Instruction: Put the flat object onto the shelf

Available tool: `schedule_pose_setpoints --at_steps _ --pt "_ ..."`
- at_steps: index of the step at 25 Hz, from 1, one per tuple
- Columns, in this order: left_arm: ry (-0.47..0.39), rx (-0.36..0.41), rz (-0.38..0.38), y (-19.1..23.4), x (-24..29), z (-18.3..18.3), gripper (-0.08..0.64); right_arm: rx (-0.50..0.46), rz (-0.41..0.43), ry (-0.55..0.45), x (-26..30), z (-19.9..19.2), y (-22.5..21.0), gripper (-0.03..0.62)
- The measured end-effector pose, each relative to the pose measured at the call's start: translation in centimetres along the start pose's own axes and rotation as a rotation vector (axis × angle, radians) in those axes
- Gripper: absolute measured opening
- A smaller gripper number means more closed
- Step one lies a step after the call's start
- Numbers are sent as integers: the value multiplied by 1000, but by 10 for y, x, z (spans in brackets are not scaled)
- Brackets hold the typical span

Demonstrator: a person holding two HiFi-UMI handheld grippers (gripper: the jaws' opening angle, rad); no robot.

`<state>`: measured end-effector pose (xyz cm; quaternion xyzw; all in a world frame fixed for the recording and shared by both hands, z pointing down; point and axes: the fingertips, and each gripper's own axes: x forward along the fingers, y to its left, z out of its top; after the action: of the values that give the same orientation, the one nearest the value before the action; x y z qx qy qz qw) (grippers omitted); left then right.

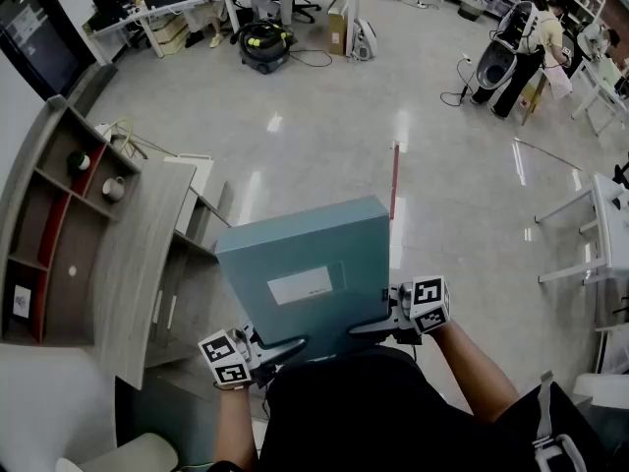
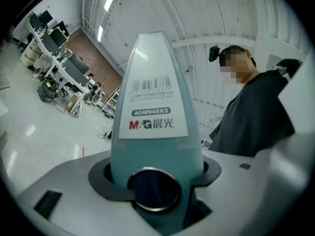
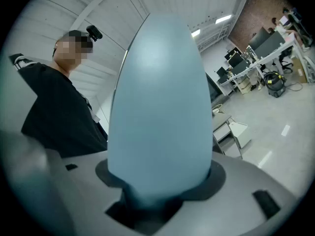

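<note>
the teal box (image 1: 305, 264) hangs broad face up over the floor, right of the shelf (image 1: 59, 214) and apart from it; the left gripper (image 1: 273, 348) clamps its labelled spine, jaws partway wide; the right gripper (image 1: 381, 323) clamps the opposite edge likewise

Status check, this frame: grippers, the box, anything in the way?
Left gripper and right gripper both shut on blue file box, label up. Shelf to its left, nothing seen between.
</note>
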<state>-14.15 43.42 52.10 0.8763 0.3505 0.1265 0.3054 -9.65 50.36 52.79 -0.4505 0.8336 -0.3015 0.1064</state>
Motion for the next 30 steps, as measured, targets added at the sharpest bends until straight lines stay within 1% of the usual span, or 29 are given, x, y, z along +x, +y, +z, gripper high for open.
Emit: schedule_pose_setpoints --at_steps 6,10,17,20,25,30 --pt "12 -37 -18 9 5 -13 296 40 -14 -6 -3 -15 -10 281" --pt "13 -7 -33 3 21 -8 296 15 -7 -14 -19 -10 -10 287" --pt "25 -39 -32 1 37 -19 296 49 -12 -14 -35 -20 -11 288" --pt "27 -57 -28 -2 44 -29 296 65 -11 -12 -43 -29 -9 288" --pt "28 -89 -24 1 50 -54 296 98 -12 -14 -50 -54 -12 288" --pt "32 -114 -1 4 54 -77 296 127 7 -22 -54 -78 -17 288"
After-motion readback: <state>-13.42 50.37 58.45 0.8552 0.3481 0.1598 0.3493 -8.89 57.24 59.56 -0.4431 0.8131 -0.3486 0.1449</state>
